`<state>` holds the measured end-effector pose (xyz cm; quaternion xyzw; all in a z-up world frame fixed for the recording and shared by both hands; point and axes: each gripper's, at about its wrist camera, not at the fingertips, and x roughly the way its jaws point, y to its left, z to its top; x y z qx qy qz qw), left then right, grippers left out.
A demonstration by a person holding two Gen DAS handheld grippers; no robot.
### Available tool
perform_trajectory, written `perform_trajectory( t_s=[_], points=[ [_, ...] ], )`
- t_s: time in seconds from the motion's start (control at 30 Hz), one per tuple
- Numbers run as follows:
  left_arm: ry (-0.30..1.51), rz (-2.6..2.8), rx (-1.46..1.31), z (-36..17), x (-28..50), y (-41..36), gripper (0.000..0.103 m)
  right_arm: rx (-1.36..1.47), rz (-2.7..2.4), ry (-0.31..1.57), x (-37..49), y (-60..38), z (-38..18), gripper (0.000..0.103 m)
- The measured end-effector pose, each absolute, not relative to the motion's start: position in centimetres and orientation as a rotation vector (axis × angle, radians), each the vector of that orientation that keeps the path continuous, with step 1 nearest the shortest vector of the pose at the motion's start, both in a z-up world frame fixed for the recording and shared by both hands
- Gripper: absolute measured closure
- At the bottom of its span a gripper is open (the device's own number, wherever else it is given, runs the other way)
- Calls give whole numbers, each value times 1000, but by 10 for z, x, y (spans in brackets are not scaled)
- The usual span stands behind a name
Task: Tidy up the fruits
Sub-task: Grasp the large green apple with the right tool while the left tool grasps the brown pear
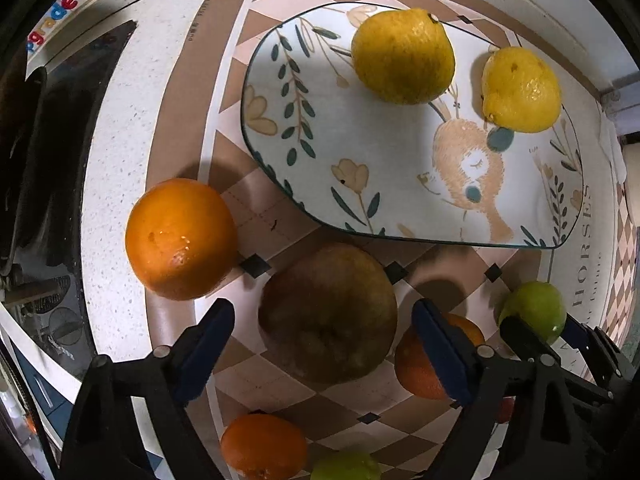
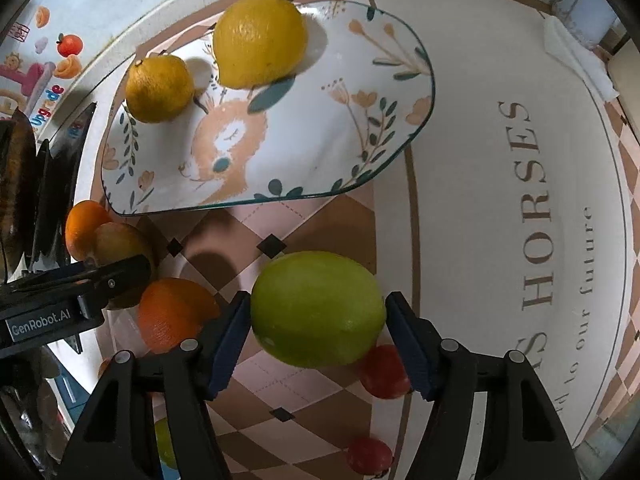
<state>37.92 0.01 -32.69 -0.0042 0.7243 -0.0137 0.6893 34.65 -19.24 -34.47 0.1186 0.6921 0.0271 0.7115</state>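
Observation:
A patterned plate (image 1: 380, 168) (image 2: 304, 136) holds two lemons (image 1: 404, 56) (image 1: 520, 90), which also show in the right wrist view (image 2: 260, 40) (image 2: 160, 88). My left gripper (image 1: 324, 344) is open, its pads either side of a brown-green round fruit (image 1: 328, 312) without touching it. My right gripper (image 2: 316, 332) is shut on a green lime (image 2: 316, 308), held above the mat; it also shows in the left wrist view (image 1: 536, 308). Oranges lie around (image 1: 180, 240) (image 1: 264, 446) (image 2: 172, 312).
A checkered mat (image 1: 280, 220) (image 2: 500, 200) covers the counter. Two small red fruits (image 2: 384, 372) (image 2: 368, 456) and another green fruit (image 1: 346, 466) lie near the front. A dark glass panel (image 1: 60, 160) is at the left, and a white cloth (image 2: 576, 60) at the far right.

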Motion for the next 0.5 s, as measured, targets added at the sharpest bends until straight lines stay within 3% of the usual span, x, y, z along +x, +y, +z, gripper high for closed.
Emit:
perform_trajectory(
  t_s=[0.2,0.5],
  points=[
    [1633,-61,-29,-333,379,-1,39,252,54,1534,346,-190,-351,38],
    [1588,-69,26,-324,370,-15,40,245,48,1503,337,-193,-342,38]
  ],
)
